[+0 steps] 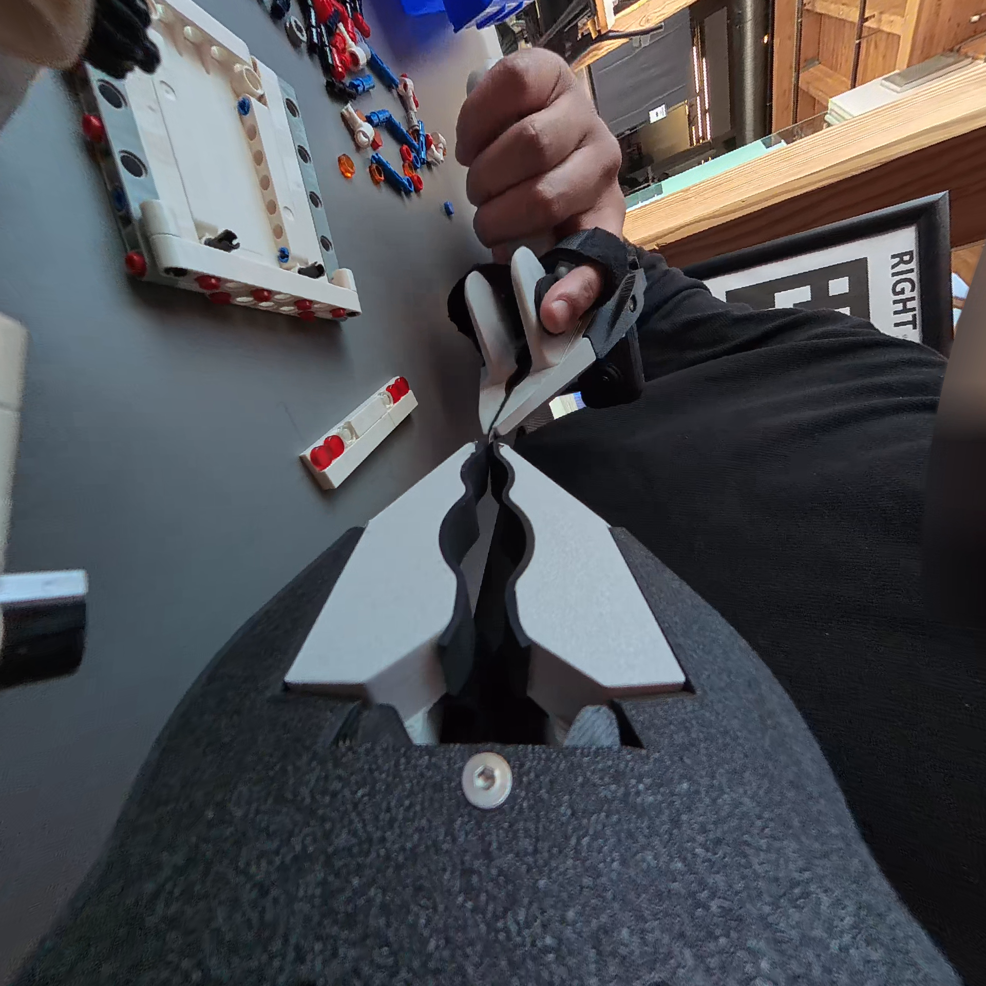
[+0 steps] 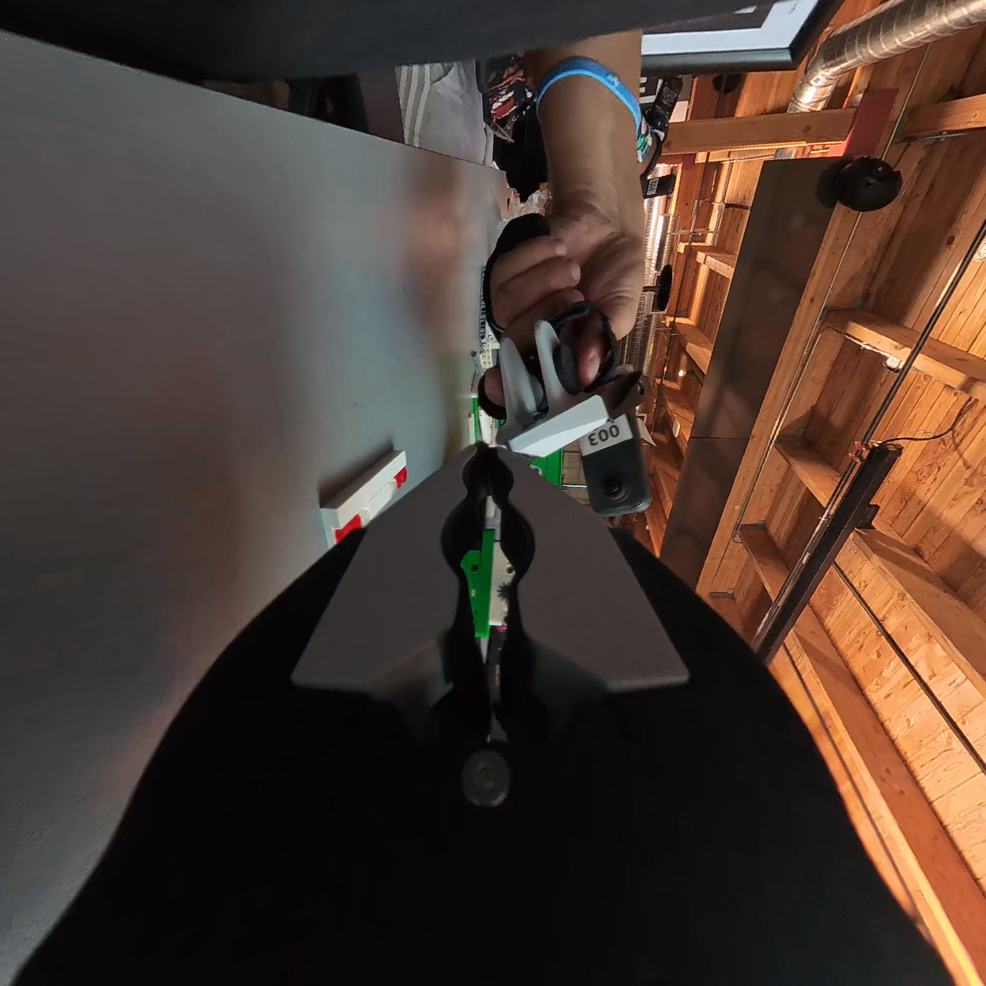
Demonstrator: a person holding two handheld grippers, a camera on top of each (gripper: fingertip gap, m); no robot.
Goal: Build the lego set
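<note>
both jaws look closed, left gripper (image 1: pixel 488 445) tip to tip with the right gripper (image 1: pixel 496 427); white brick strip (image 1: pixel 358 432) lies slantwise to their left, perhaps nothing held.

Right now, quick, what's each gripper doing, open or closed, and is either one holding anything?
Left gripper: closed, tip to tip with the right; nothing visible in it.
Right gripper: closed, nothing visible in it.

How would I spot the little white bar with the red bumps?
Look at the dark table. Below the big white brick frame, left of the two claw tips, lies a short white bar alone. Unlike the scattered loose pieces, it has two red studs at each end.
</note>
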